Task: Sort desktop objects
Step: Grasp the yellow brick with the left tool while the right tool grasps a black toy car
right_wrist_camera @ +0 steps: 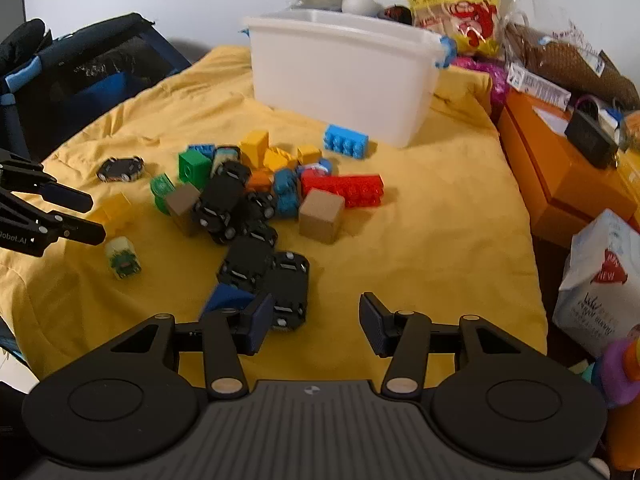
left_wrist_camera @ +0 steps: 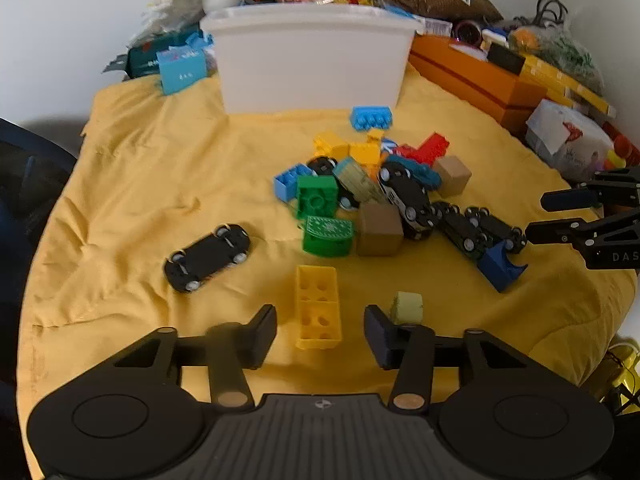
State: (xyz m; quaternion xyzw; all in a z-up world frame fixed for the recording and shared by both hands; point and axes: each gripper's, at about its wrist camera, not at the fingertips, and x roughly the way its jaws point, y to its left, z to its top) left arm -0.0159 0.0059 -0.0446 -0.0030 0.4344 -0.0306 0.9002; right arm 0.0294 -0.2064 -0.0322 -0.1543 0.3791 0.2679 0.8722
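A heap of coloured bricks, wooden cubes and black toy cars lies on the yellow cloth, in front of a white bin. My left gripper is open, its fingers either side of a hollow yellow brick; a pale green cube sits by its right finger. A lone black car lies upside down to the left. My right gripper is open over bare cloth, with a black car and a dark blue piece at its left finger.
Orange boxes, snack bags and a white carton crowd the right and back edges. A dark chair stands off the cloth's left side. A red brick and a light blue brick lie near the bin.
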